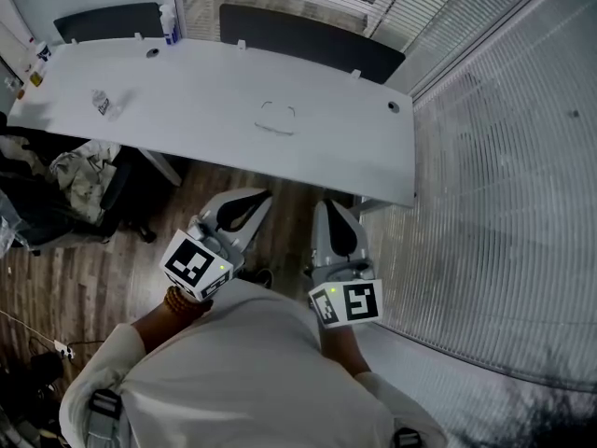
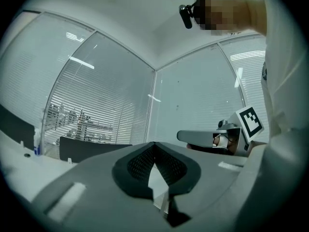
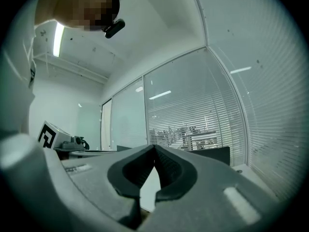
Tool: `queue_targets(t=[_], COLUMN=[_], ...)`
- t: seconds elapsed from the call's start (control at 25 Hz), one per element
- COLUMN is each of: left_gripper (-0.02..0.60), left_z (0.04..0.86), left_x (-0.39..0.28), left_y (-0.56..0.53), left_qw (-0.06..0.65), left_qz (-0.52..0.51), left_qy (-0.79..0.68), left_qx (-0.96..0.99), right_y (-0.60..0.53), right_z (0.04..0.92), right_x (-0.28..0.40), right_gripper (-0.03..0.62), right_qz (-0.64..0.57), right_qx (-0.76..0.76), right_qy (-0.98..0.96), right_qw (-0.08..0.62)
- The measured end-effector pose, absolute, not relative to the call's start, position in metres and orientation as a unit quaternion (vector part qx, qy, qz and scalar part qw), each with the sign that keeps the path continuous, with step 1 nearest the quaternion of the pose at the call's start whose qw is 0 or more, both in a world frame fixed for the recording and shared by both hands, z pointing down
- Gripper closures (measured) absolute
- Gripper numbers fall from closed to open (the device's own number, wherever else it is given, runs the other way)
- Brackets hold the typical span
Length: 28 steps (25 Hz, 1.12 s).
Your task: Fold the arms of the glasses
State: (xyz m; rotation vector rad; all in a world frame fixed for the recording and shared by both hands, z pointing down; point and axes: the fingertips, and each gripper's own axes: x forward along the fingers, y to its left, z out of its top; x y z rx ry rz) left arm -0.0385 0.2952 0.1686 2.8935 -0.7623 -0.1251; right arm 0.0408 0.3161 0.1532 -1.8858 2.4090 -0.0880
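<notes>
Closed jaws hover well short of glasses [image 1: 277, 119].

An office. Long white bench [image 1: 354, 147] with round cable grommets [image 1: 393, 106] and dark divider panels [image 1: 308, 40] along its far edge, upper middle of the head view. Glass partition walls with horizontal blinds [image 1: 504, 157] filling the right. Black swivel chair [image 1: 117, 194] at left on wood-look flooring [image 1: 84, 278]. Ceiling strip light [image 3: 59, 37], upper left of the right gripper view.
</notes>
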Motion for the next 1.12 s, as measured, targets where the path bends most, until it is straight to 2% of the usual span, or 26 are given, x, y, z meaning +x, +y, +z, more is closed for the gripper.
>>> queue_targets(t=[1.12], left_gripper=[0.578], left_z=[0.178], left_x=[-0.006], left_y=[0.317], left_qw=[0.074], left_qz=[-0.030], left_qy=[-0.287], left_qx=[0.955], right_y=[0.344], right_z=[0.163], right_x=[0.080], right_gripper=[0.592], right_qz=[-0.038], right_qx=[-0.603], right_qy=[0.795], right_qw=[0.054])
